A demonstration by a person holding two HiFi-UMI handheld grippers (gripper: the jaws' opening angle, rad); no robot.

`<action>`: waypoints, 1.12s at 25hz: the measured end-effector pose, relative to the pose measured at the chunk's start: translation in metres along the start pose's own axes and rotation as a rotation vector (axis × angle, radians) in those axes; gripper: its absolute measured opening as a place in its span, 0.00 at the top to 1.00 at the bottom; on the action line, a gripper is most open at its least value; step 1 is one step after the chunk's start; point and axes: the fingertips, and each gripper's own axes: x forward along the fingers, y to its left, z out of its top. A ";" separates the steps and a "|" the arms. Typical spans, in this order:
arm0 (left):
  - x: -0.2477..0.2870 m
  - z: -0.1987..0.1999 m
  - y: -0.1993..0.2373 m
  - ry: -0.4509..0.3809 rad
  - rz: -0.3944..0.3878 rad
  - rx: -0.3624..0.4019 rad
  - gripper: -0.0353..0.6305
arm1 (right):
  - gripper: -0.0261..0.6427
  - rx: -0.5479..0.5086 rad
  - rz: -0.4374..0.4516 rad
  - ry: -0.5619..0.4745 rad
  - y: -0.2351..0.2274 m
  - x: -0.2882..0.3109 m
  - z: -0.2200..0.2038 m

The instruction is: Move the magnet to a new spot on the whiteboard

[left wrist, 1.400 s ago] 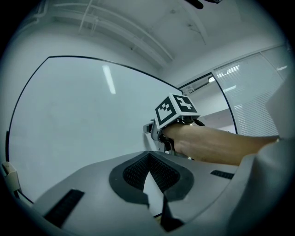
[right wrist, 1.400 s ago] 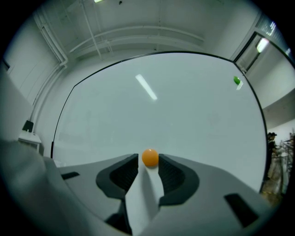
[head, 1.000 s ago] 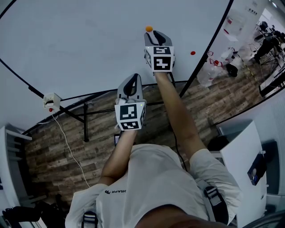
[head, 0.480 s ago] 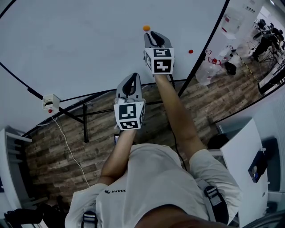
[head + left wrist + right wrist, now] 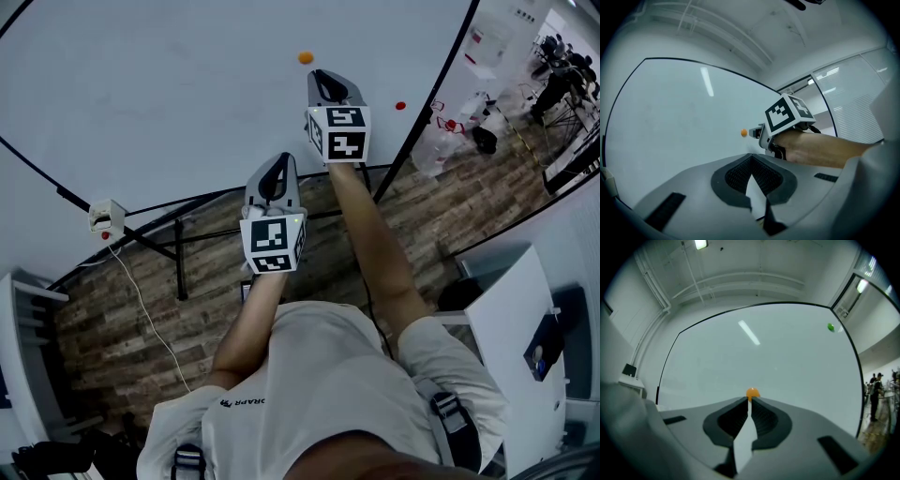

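The small orange magnet (image 5: 306, 57) sticks to the whiteboard (image 5: 169, 84). My right gripper (image 5: 325, 77) is level, a little short of the magnet and just to its right, not touching it. In the right gripper view the magnet (image 5: 752, 393) sits just past my right gripper (image 5: 749, 401), whose jaws have just been closing and now stand shut with nothing between them. The left gripper view shows a gap between the magnet (image 5: 744, 133) and the right gripper (image 5: 757, 132). My left gripper (image 5: 274, 169) hangs back from the board, shut and empty.
A red magnet (image 5: 400, 106) sits near the board's right edge; a green magnet (image 5: 830, 327) is at its upper right. A small box (image 5: 108, 215) with a cable hangs below the board's frame. A white cabinet (image 5: 506, 319) stands to the right on the wooden floor.
The right gripper has drawn slightly back from the orange magnet, and the gap between them has widened. The left gripper has stayed put.
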 end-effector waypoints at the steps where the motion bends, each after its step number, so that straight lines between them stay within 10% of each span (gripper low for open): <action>1: 0.000 0.000 0.000 0.000 0.000 0.000 0.94 | 0.92 0.000 0.001 0.001 0.000 0.000 -0.001; 28: -0.002 0.006 0.001 -0.027 0.015 -0.010 0.94 | 0.94 0.012 0.086 -0.024 0.024 -0.040 -0.025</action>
